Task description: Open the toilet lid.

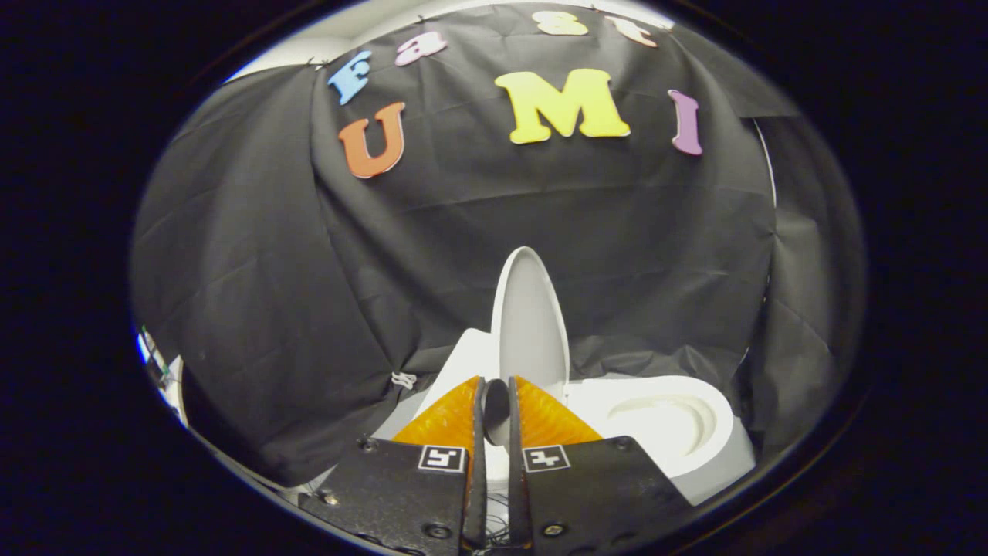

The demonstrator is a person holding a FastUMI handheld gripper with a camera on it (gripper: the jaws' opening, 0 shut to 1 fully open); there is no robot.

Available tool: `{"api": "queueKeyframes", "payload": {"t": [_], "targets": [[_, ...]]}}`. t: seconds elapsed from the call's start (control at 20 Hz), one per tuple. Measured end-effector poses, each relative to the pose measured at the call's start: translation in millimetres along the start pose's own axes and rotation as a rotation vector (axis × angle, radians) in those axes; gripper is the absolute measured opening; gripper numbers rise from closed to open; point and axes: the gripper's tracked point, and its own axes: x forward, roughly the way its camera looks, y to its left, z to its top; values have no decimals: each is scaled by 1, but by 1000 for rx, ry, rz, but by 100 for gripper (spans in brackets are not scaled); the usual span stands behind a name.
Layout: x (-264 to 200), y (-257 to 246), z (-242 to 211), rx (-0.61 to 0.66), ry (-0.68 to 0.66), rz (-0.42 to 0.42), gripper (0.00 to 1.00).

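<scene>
Pinching the raised toilet lid by its edge, the tongs sit narrow just before the open bowl; best to carry the lid fully back before letting go.

Gripper: two ribbed wedge fingers, nearly together; black mounting plates with screws, each bearing a square black-and-white marker
</scene>
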Motion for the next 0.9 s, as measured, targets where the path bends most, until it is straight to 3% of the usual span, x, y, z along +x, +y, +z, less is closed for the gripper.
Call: {"api": "queueKeyframes", "payload": {"t": [0.2,0.3,0.4,0.5,0.7,0.9], "targets": [[7,18,-4,-214,-25,90,22],[6,19,-3,-283,-44,116,42],[-1,5,8,-311,-120,85,62],[-16,1,22,-290,-208,90,82],[-51,-29,36,-167,-314,116,95],[-82,-97,26,-70,-376,39,100]]}}
